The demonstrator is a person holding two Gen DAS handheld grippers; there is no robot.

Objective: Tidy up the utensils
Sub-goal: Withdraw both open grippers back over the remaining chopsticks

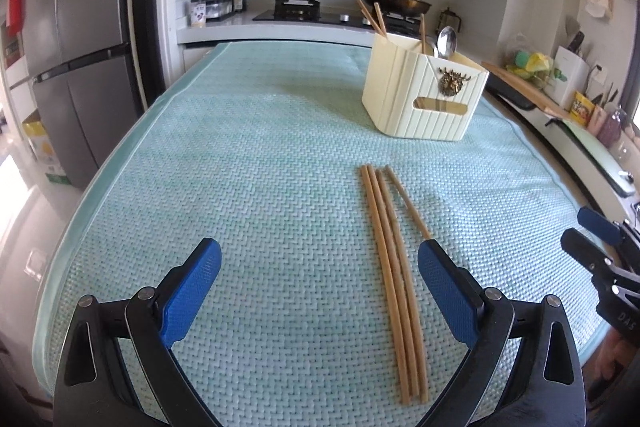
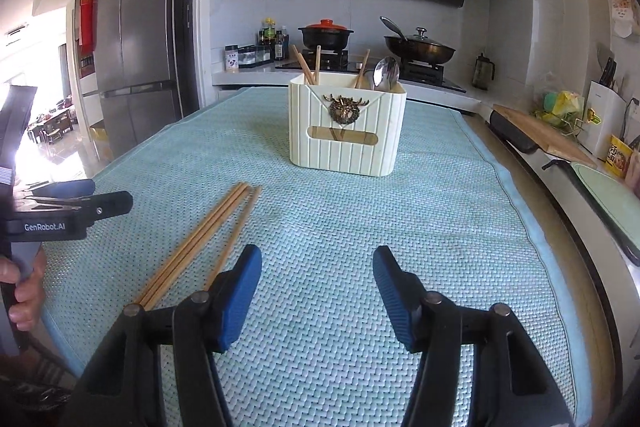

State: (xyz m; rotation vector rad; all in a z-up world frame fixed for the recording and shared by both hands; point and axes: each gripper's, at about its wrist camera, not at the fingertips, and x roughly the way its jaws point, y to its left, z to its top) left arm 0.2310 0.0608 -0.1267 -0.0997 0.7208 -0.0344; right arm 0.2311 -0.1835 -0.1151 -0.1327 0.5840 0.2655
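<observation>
Lying loose on a woven teal mat (image 1: 240, 147), four slim tan wooden chopsticks (image 1: 390, 267) sit near its front edge, three bunched, one angled. Left gripper (image 1: 320, 259) gapes wide over them, gripping nothing; right gripper (image 2: 316, 267) hovers parted, empty. Toward the far edge, a cream ribbed holder (image 2: 348, 135) keeps chopsticks and a spoon (image 2: 386, 73) upright.
</observation>
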